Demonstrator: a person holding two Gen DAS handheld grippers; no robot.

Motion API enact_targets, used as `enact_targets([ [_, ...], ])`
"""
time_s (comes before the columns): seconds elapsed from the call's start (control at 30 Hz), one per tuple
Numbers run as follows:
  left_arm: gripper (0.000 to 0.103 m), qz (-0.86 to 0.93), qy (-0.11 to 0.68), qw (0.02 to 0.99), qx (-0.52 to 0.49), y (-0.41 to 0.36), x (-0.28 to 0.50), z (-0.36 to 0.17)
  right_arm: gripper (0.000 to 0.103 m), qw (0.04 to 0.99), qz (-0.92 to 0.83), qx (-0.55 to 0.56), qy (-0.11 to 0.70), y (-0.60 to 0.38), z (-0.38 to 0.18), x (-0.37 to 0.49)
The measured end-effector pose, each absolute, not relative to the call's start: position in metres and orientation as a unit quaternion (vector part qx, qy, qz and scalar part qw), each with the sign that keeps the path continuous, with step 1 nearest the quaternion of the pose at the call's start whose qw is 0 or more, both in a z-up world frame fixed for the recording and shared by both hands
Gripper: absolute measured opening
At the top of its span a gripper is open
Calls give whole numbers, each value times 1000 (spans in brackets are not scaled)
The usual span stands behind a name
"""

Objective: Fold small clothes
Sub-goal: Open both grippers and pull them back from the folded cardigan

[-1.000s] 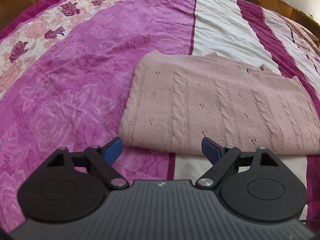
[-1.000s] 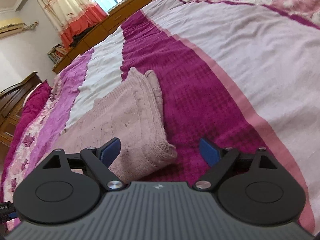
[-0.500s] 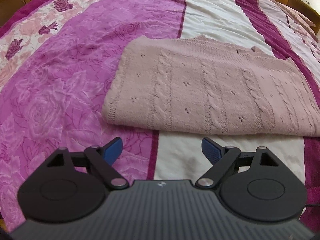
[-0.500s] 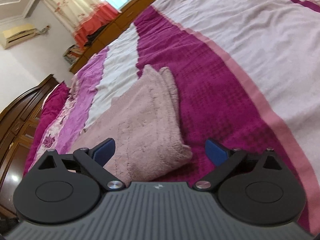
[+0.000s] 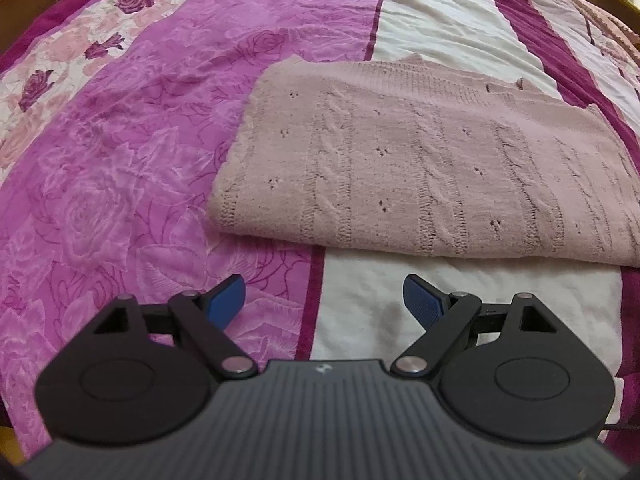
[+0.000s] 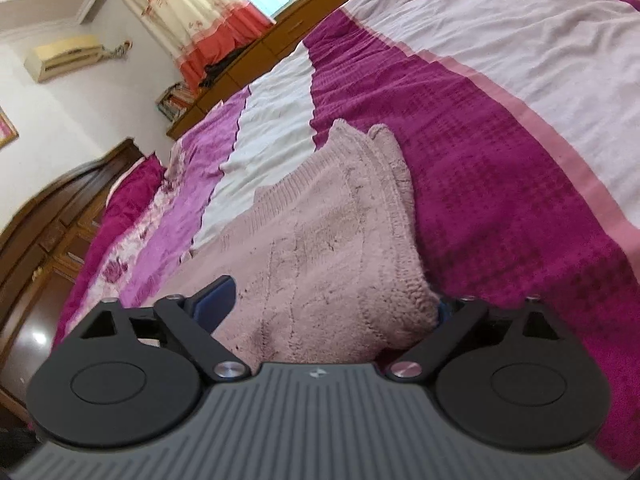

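Note:
A folded pale pink cable-knit sweater (image 5: 420,160) lies flat on the bed. My left gripper (image 5: 324,300) is open and empty, above the bedspread a little short of the sweater's near folded edge. My right gripper (image 6: 332,304) is open, with the sweater's near corner (image 6: 340,264) lying between its two fingers. The left blue pad (image 6: 214,302) is beside the knit; the right pad is mostly hidden behind the sweater's thick edge. Whether the pads touch the knit I cannot tell.
The bedspread (image 5: 120,140) has purple rose print, white and magenta stripes. In the right wrist view a dark wooden headboard (image 6: 60,200), wooden cabinets (image 6: 256,52), curtains (image 6: 208,20) and a wall air conditioner (image 6: 60,56) stand beyond the bed.
My left gripper has drawn back from the sweater, so more bedspread shows before its fingers. My right gripper has moved forward, so the sweater's corner now sits between its fingers.

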State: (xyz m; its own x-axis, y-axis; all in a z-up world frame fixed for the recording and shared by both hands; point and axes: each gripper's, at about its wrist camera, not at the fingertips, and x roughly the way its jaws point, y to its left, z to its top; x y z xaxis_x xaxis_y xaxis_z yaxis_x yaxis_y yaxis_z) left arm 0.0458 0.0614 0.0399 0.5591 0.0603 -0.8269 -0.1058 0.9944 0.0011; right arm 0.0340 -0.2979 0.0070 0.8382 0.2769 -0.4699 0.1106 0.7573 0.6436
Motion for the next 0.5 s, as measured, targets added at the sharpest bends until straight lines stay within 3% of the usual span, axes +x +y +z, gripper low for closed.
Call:
enact_targets([
  [0.23, 87, 51, 474, 879, -22, 63, 47, 36, 83, 880, 56, 402, 245, -311, 8, 31],
  [0.4, 87, 54, 479, 876, -23, 63, 47, 34, 82, 885, 39, 384, 262, -306, 2, 37],
  [0.5, 87, 54, 481, 875, -23, 63, 47, 34, 74, 900, 26, 343, 267, -297, -2, 37],
])
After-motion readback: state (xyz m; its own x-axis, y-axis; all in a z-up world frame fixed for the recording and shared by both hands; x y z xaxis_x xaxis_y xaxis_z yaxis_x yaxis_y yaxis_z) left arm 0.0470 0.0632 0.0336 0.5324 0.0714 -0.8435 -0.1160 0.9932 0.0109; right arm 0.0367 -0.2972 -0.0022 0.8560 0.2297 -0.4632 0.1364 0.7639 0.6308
